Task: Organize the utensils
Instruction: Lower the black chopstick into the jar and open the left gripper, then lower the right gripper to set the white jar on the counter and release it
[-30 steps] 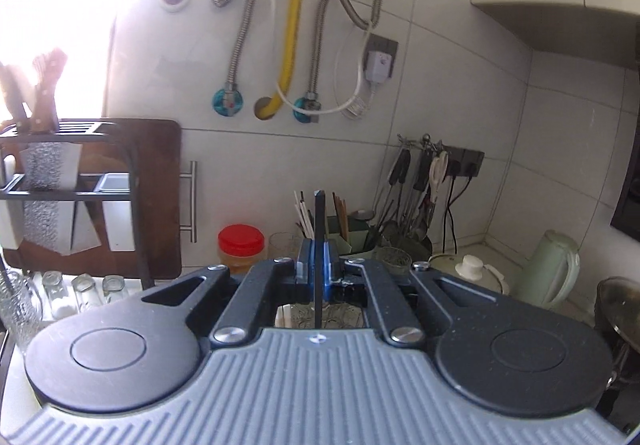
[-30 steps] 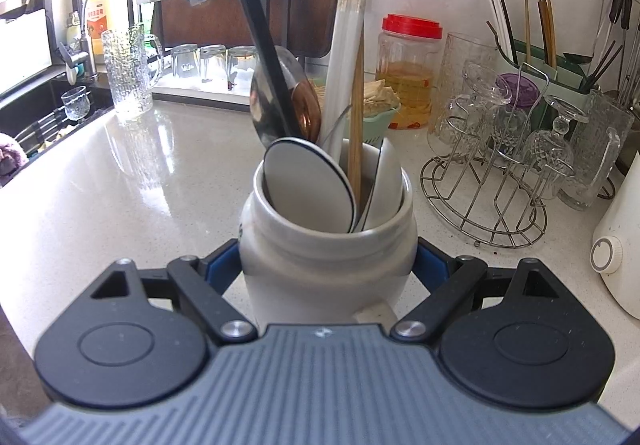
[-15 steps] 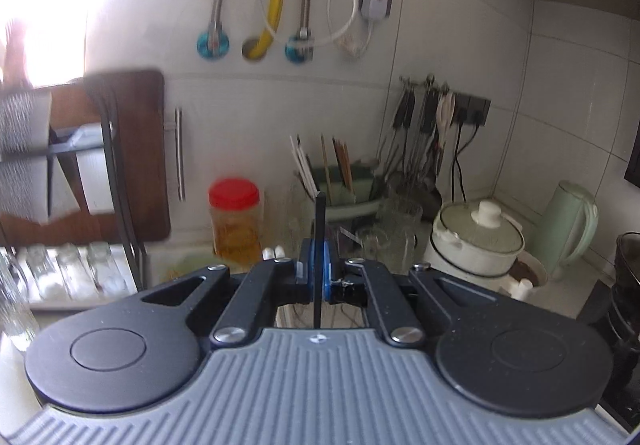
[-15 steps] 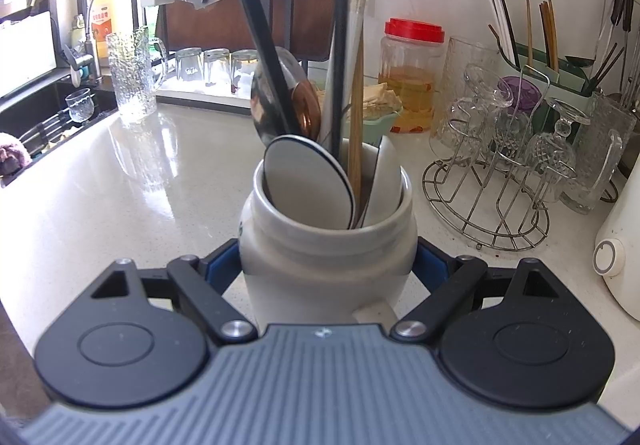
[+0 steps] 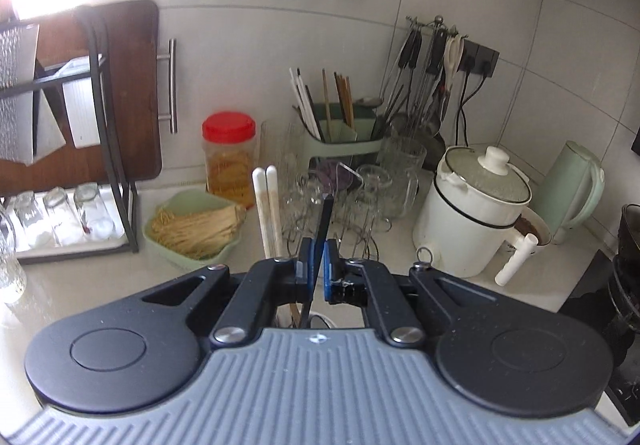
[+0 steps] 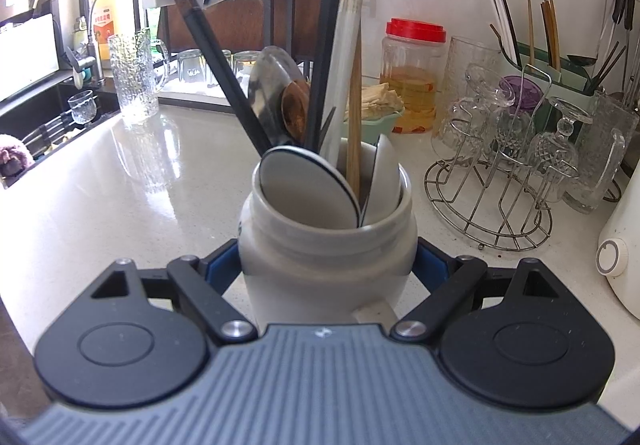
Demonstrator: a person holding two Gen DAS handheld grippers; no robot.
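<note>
Faced a pale stone desk (image 6: 120, 213), cluttered along the wall with a wire stand of glasses (image 6: 492, 205) but bare toward the middle. Held a squat white jar (image 6: 328, 261) there in the right jaws, spread wide round its belly with the blue pads pressed on both flanks. Had it upright, base on the desk. Found it already crowded: a big white spoon (image 6: 308, 193) leaning across the mouth, a metal ladle (image 6: 268, 85) behind that, and a wooden chopstick (image 6: 354, 117) upright among the rest.

Pinched a thin black handle (image 5: 323, 221) in the left jaws, all but fully closed on it, the grip taken partway along its length. Saw its long axis run near upright, tipped only a little, one end up above the pads and the other dropping out of sight beneath them. Picked out the same dark rod (image 6: 326, 45) from the right camera, coming down from above and passing behind the white spoon into the jar's mouth. Could not tell whether its lower end touched bottom. Caught a pair of white chopsticks (image 5: 266, 213) just left of it, rising from the same jar.

Judged the jar to lie straight below the left jaws, in line with the handle. Judged the left hand the nearer, the right only a brace. Reckoned the coming move a lowering along that axis, then a release.
</note>
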